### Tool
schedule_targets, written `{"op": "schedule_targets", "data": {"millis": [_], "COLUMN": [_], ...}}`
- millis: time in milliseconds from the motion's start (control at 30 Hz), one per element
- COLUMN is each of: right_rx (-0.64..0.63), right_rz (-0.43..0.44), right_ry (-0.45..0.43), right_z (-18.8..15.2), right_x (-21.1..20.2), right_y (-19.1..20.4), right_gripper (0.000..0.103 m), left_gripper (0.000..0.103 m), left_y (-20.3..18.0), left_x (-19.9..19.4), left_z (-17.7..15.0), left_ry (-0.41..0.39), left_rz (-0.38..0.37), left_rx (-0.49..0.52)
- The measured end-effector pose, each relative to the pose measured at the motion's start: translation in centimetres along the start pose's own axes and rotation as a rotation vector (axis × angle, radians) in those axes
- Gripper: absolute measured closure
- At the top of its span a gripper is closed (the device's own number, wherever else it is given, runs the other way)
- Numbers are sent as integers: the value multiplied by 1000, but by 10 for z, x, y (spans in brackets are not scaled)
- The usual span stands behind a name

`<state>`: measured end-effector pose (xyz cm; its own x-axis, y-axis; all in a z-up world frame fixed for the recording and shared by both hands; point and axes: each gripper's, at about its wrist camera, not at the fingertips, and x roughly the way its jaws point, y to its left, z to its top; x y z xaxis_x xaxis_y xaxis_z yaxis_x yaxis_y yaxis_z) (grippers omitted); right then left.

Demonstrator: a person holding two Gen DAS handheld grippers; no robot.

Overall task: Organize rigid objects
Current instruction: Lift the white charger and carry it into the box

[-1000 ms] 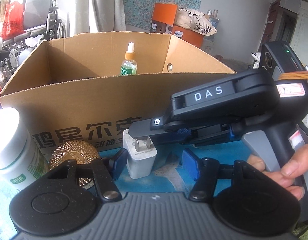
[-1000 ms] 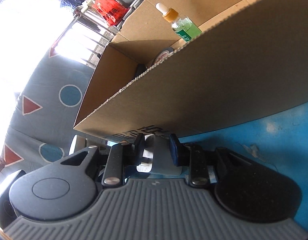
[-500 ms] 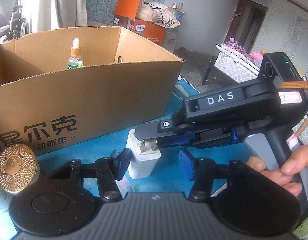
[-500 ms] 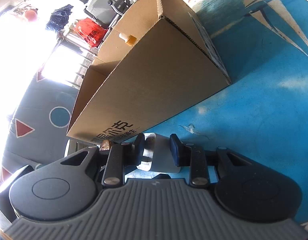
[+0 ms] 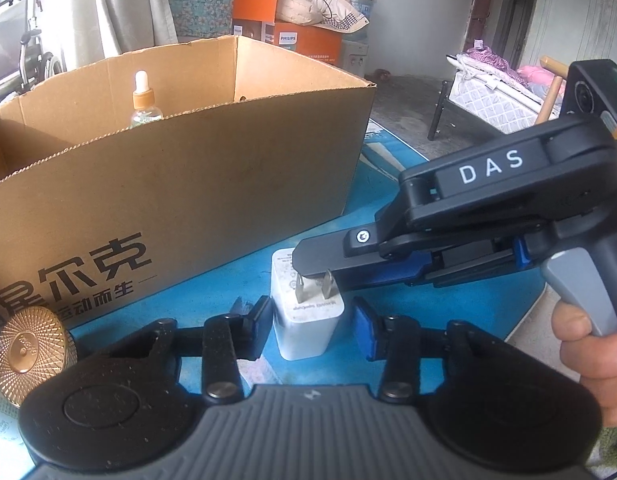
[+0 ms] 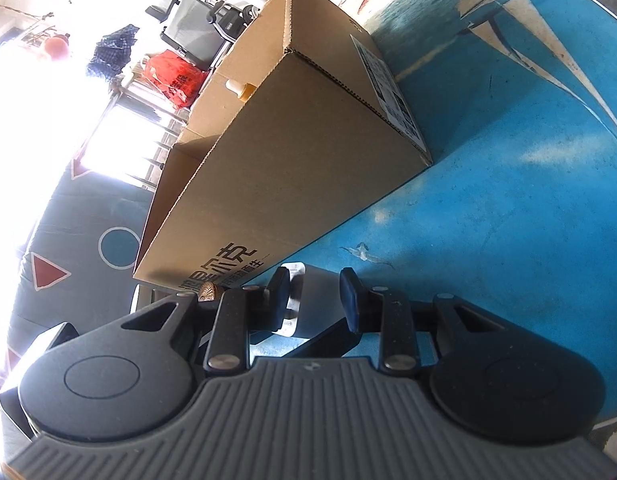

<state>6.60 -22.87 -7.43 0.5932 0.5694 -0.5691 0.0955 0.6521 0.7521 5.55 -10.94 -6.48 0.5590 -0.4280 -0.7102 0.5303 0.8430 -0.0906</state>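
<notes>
My right fingers (image 5: 308, 270) clamp the charger (image 5: 306, 322) upright on the worktop (image 5: 448, 312) by the box (image 5: 180, 184), while my left fingers (image 5: 308, 326), just closing, straddle its body, not yet squeezing.

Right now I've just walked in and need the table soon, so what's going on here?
A person is tidying items into the cardboard box, using a handheld gripper in each hand. The right gripper is clamped on a white plug charger standing on the blue table. The left gripper has just been closing around the same charger, one pad not yet touching. A dropper bottle is already boxed; a gold lid waits outside.
</notes>
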Motion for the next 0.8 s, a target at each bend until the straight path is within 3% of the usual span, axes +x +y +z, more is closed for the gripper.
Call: {"op": "schedule_targets", "data": {"millis": [333,633,800], "right_rx": [-19,-60,-116], "right_rz": [-1,21,62], "right_ry": [-4,-36,-78], "right_z": [-2,-10,-10], "right_x": [2,-17,-38], "right_y": [2,19,43], "right_gripper": [72,72,72], "left_gripper": [75,75,75], "left_y": [-5,-11,-18], "left_x": [-3,-31,-66], "left_z": [-3,-1,12], "left_ry": [-16,-65,-143], "left_rz": [50,67,92], "left_rx": [-23,-31,-14]}}
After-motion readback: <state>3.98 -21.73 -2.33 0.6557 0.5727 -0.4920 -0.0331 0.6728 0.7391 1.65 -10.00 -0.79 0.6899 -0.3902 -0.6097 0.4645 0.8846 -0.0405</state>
